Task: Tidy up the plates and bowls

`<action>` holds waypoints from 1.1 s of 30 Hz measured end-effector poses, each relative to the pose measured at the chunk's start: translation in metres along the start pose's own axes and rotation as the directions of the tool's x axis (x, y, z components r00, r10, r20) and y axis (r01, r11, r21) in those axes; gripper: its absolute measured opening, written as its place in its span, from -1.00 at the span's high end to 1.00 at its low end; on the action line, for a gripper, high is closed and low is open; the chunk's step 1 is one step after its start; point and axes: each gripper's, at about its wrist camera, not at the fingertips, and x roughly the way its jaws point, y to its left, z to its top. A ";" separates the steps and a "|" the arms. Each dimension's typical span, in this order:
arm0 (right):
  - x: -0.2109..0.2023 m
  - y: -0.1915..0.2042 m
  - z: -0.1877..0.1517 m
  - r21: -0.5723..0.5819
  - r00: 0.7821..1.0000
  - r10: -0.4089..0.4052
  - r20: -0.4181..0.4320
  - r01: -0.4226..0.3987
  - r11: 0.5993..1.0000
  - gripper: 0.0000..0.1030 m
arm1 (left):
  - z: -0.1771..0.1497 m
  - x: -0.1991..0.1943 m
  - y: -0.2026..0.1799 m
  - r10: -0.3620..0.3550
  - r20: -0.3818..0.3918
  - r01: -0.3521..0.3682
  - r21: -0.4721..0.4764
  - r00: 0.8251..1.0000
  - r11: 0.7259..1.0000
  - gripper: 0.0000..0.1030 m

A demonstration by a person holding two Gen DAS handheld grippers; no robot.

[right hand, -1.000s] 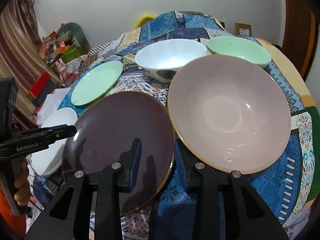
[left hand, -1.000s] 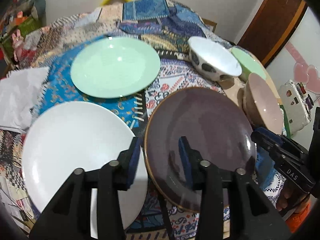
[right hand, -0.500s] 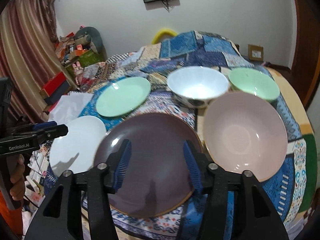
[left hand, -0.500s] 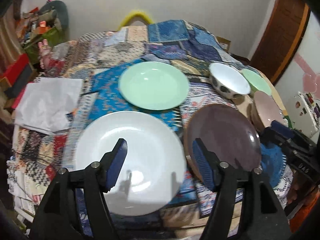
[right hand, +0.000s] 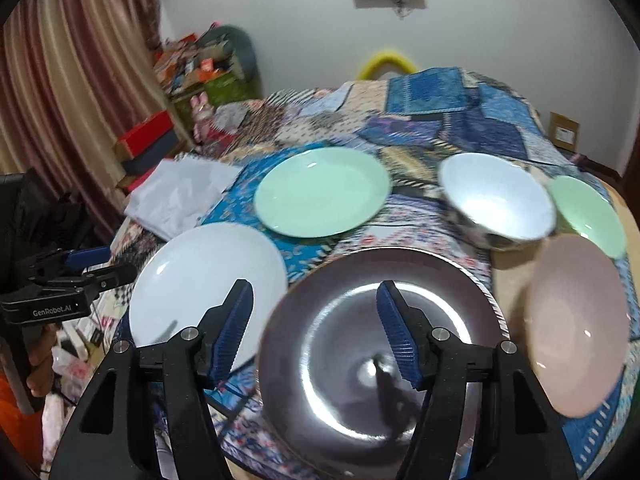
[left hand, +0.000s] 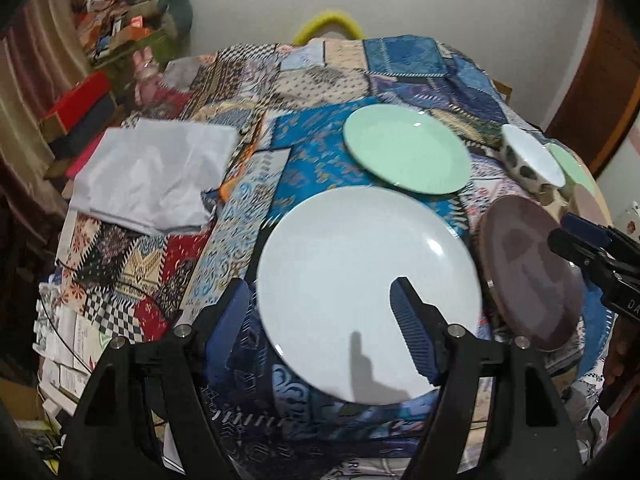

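A white plate (left hand: 368, 276) lies at the table's near edge, with a green plate (left hand: 406, 148) behind it and a dark brown plate (left hand: 528, 272) to its right. My left gripper (left hand: 320, 328) is open, above the white plate's near left part. In the right wrist view my right gripper (right hand: 316, 328) is open over the near left rim of the dark brown plate (right hand: 380, 360). There I also see the white plate (right hand: 204, 280), the green plate (right hand: 320, 196), a white bowl (right hand: 496, 196), a green bowl (right hand: 586, 210) and a pink bowl (right hand: 576, 324).
A patchwork cloth (left hand: 400, 60) covers the table. Folded white fabric (left hand: 156, 176) lies at its left side. Boxes and clutter (right hand: 192, 68) stand by the curtain on the left. The right gripper's body (left hand: 596, 252) shows at the right edge of the left wrist view.
Both grippers opened wide and pulled back and up from the plates. The left one swung left, from the dark plate to the white plate.
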 end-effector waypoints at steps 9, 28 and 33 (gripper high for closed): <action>0.055 0.021 0.016 -0.082 0.991 0.051 -0.126 -0.061 0.995 -0.15 | -0.012 0.026 0.028 -0.024 -0.032 0.022 -0.059 0.999 0.998 -0.40; 0.116 0.032 0.021 -0.129 0.951 0.036 -0.308 -0.079 0.988 0.45 | -0.024 0.050 0.041 -0.141 -0.094 0.129 -0.122 0.986 0.984 0.50; 0.116 0.035 0.021 -0.136 0.951 0.017 -0.309 -0.062 0.989 0.45 | -0.022 0.049 0.045 -0.133 -0.090 0.122 -0.115 0.987 0.986 0.54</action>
